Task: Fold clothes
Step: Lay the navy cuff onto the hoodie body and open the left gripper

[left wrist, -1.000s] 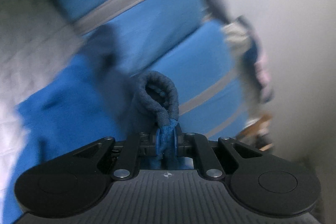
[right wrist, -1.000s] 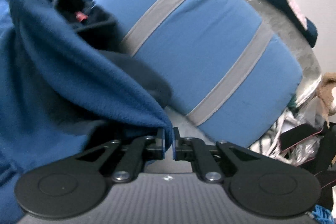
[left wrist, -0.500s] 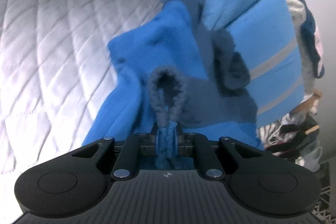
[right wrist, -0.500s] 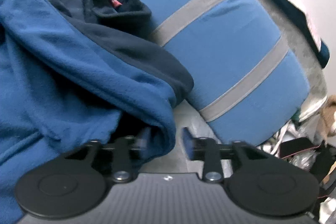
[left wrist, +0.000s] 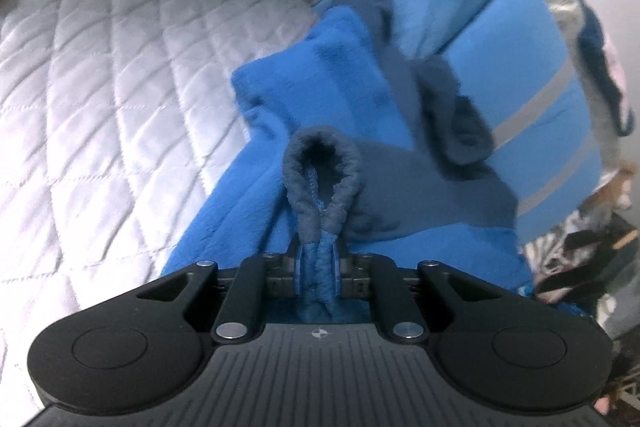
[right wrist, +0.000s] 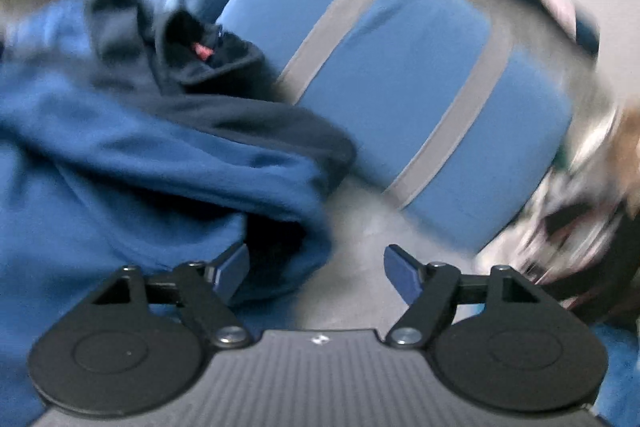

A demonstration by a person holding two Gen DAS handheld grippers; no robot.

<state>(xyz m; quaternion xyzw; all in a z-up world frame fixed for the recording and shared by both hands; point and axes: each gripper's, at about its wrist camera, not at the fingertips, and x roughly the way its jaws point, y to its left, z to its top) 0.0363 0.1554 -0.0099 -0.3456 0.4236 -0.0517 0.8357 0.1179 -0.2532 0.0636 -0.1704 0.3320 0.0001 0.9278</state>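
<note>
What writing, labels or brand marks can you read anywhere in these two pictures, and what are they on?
No text can be read in either view.
Small red tag inside the dark collar of the blue fleece top: too blurred to read.
Small round emblem on the left gripper's body: a symbol, not lettering.
The similar mark on the right gripper's body: too blurred to read.

- The right gripper (right wrist: 316, 273) is sitting at six o'clock, its jaws opening wide, the pads pressing on nothing.
- A blue fleece garment (right wrist: 120, 167) is spreading from nine o'clock toward centre, one fold lying just by the left pad.
- Its dark navy collar (right wrist: 200, 67) is bunching at ten o'clock.
- A blue pillow with grey stripes (right wrist: 420, 87) is lying at one o'clock.
- Blurred clutter (right wrist: 580, 195) is smearing past three o'clock.
</note>
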